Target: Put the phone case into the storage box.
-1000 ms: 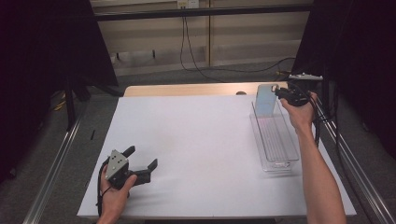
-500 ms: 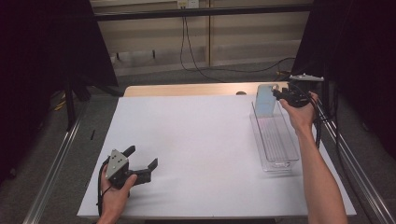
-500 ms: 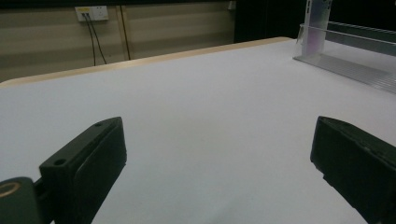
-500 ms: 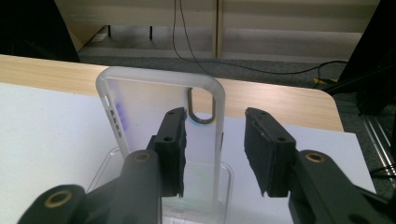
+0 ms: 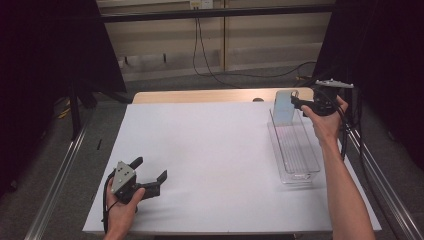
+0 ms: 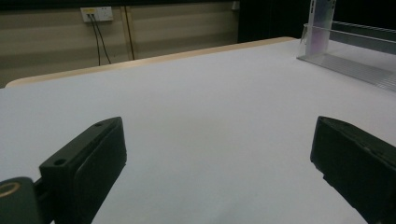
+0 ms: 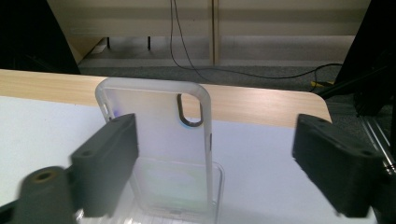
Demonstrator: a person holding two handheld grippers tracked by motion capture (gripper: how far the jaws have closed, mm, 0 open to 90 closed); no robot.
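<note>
A translucent phone case [image 5: 284, 106] [image 7: 159, 140] stands upright at the far end of a clear plastic tray [image 5: 295, 155] on the right of the white table. My right gripper [image 5: 296, 104] [image 7: 217, 140] is level with the case, which is between the jaws close to the left one. The jaws have just been opening and now stand wide, not pressing the case. My left gripper [image 5: 150, 169] [image 6: 217, 144] rests open on the table at the near left with nothing between its jaws. From there the case [image 6: 322, 18] and tray [image 6: 355, 65] appear far off.
A white sheet [image 5: 210, 150] covers the table, with a strip of bare wood [image 5: 200, 96] along its far edge. Metal rails [image 5: 55, 180] run along both sides. Cables [image 5: 210, 65] hang from a wall socket and lie on the floor behind the table.
The right gripper's jaws have spread apart off the phone case, which stays upright in the tray. The left hand and gripper have not moved.
</note>
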